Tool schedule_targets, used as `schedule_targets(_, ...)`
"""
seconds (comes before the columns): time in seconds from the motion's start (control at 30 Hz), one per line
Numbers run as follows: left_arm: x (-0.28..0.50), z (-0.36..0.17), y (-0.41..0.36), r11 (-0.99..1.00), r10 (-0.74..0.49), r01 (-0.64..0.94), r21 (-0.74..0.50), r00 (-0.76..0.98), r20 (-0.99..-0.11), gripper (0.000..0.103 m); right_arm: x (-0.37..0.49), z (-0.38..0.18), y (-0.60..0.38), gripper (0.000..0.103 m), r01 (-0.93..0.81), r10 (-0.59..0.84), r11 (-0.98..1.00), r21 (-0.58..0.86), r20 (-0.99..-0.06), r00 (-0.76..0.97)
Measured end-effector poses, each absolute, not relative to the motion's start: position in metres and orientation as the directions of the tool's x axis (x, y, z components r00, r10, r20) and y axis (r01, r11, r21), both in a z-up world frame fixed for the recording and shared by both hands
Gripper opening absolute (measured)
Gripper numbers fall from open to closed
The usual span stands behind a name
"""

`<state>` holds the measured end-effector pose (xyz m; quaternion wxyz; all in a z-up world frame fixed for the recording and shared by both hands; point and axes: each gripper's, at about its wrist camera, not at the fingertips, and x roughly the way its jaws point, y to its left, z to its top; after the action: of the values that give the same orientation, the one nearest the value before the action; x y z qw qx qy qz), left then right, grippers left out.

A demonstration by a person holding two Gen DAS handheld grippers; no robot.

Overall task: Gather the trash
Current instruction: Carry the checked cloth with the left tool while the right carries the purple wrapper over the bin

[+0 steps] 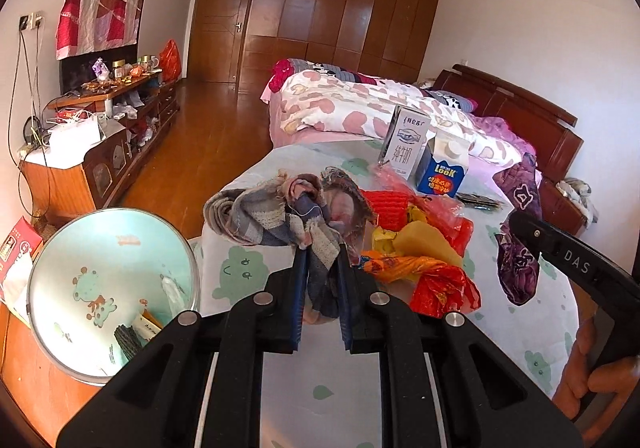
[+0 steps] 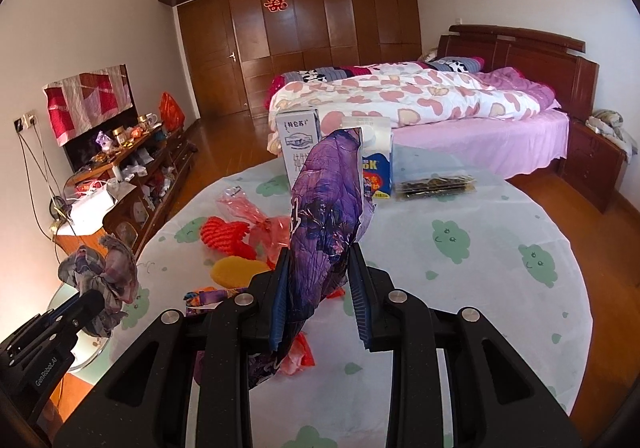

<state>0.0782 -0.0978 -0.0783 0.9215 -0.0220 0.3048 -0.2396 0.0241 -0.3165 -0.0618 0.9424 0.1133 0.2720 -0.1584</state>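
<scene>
While left tongs (image 1: 322, 248) pinch rag (image 1: 280, 212), right tongs (image 2: 320, 272) clamp purple wrapper (image 2: 326, 200)

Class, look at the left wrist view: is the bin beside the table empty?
No: the bin already holds a few scraps at its bottom.

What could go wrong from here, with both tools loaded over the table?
1. The left tool pinches only a fold of the bunched cloth; most of it hangs free and could snag the wrappers and drag them off the table.
2. The purple wrapper in the right tool is slick foil and may slip.
3. The bin sits beside the left tool only, so the right load must cross over.
</scene>
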Motion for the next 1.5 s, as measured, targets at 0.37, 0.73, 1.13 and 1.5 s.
schedule_targets(0.37, 0.088, -0.065, -0.072, 0.896, -0.442, 0.389, -0.214, 0.738, -0.509, 0.014, 0.043, -0.044, -0.291, 0.029, 0.289, -0.184, 0.949, 0.129, -0.518, 0.836)
schedule_targets(0.73, 0.108, -0.059, -0.002, 0.942, -0.334, 0.261, -0.213, 0.796, -0.505, 0.014, 0.070, -0.041, -0.250, 0.029, 0.175, -0.094, 0.978, 0.111, -0.515, 0.852)
schedule_targets(1.13, 0.119, -0.058, 0.097, 0.985, -0.130, 0.049, -0.165, 0.840, -0.528, 0.014, 0.107, -0.052, -0.187, 0.029, 0.018, 0.041, 0.994, 0.104, -0.545, 0.838)
schedule_targets(1.5, 0.138, -0.058, 0.118, 0.989, -0.097, 0.020, -0.147, 0.840, -0.533, 0.014, 0.135, -0.065, -0.160, 0.029, -0.035, 0.092, 0.994, 0.107, -0.588, 0.804)
